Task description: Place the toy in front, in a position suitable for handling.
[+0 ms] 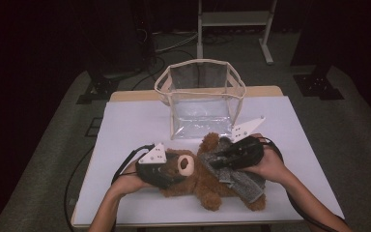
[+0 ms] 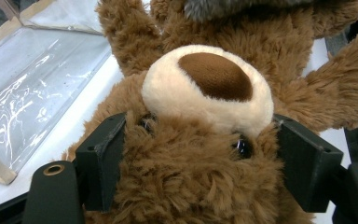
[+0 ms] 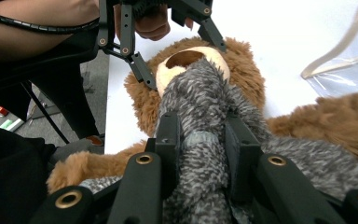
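Brown teddy (image 1: 200, 179) – left gripper (image 2: 193, 154) on head, right gripper (image 3: 200, 140) pinching grey garment (image 3: 200, 102).

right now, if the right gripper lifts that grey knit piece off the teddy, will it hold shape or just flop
Likely flop: the grey knit piece bunches into a ridge where the right gripper pinches it, and drapes over the teddy bear. It looks light, probably easy to lift. Its fuzzy surface may cling to the plush, so the left gripper, clamped on the head, should help.
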A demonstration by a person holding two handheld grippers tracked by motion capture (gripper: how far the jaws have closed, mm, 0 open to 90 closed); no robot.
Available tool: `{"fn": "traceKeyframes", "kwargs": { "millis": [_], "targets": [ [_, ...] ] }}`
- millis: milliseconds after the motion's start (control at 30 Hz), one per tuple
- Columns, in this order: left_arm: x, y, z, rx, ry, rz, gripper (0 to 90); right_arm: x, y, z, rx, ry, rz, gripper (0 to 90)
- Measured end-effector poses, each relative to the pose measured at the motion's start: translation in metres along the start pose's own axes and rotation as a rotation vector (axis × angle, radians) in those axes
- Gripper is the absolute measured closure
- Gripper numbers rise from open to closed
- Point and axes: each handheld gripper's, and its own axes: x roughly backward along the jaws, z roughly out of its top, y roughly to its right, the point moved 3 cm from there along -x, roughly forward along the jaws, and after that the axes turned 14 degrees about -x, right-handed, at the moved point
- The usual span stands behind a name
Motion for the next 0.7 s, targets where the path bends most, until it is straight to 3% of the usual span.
{"fn": "traceKeyframes", "kwargs": {
  "millis": [233,400,700],
  "targets": [
    [0.003,0.0,0.002,-0.007,0.009,-0.017,24.8,0.001,0.002,-0.011,0.011,-0.008,-0.03,69.7],
    [0.007,0.002,0.004,-0.008,0.027,-0.032,32.2,0.008,0.01,-0.023,-0.012,0.022,-0.022,69.8],
    [0.002,0.003,0.005,-0.013,0.02,-0.035,34.2,0.012,0.01,-0.022,-0.03,0.017,-0.031,69.7]
  ]
}}
